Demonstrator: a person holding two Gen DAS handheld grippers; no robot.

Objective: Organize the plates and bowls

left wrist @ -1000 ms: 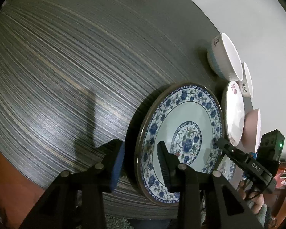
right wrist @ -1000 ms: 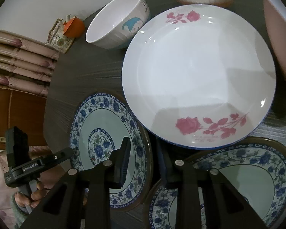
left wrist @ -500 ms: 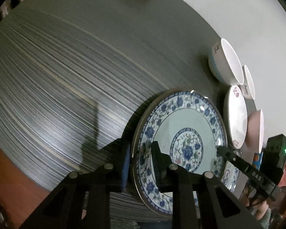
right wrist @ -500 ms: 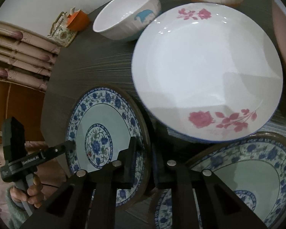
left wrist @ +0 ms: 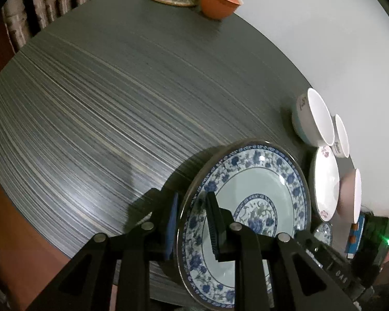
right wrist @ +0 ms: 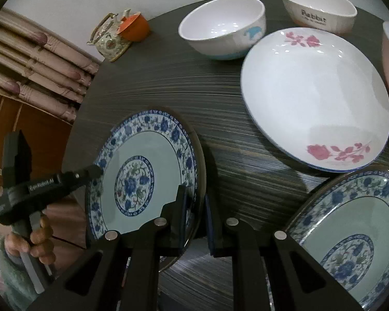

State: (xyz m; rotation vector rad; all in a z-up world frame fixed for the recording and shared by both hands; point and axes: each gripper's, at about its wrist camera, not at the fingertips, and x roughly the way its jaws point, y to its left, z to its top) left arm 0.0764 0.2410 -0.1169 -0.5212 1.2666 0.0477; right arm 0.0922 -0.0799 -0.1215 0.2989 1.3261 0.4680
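dark striped counter (right wrist: pixel 246 140) carried the dishes. left gripper (left wrist: pixel 192 223) and right gripper (right wrist: pixel 195 217) each pinched opposite rims of one blue floral plate (right wrist: pixel 142 176), lower left, likely sharing its weight for stacking.

My right gripper (right wrist: pixel 195 216): black angular arms, silver screws, blue pads. My left gripper (left wrist: pixel 192 223) matches; white lettering, fuzzy mint sleeve (right wrist: pixel 10 267).

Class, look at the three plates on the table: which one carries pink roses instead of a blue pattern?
The white plate beside the two bowls. It has pink roses on its rim; the other two plates have blue flowers.
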